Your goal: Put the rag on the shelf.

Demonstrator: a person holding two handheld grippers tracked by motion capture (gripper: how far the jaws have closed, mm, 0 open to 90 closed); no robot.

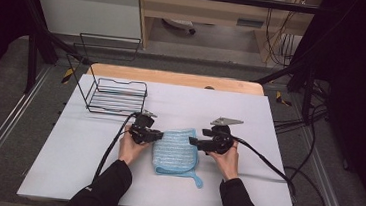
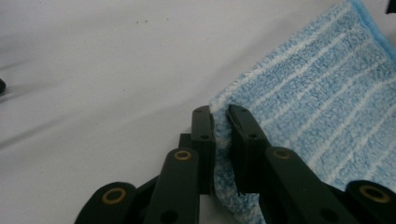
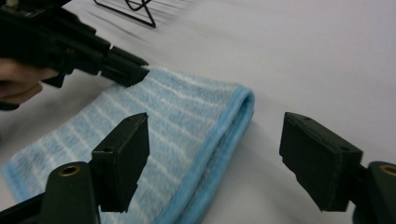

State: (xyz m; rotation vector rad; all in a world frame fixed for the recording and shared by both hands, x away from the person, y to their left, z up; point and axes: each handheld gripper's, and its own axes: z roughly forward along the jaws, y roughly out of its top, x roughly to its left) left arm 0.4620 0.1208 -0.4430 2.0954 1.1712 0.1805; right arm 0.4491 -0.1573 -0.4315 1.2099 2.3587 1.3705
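On the white surface point(image 1: 243, 188), in front of the wire basket point(image 1: 116, 97), the folded blue striped towel point(image 1: 175, 152) lies between both hands. The left gripper point(image 2: 219, 122) has its jaws clenched on the towel's left edge. The right gripper point(image 3: 212, 158) stands released, jaws straddling the folded right edge. I would seat that edge deep between the pads before closing, then lift both sides evenly.

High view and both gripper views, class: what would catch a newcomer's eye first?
A folded blue striped towel lies mid-table on the white sheet. The left gripper pinches its left edge, while the right gripper straddles its right fold, jaws open. A black wire rack stands at the far left.
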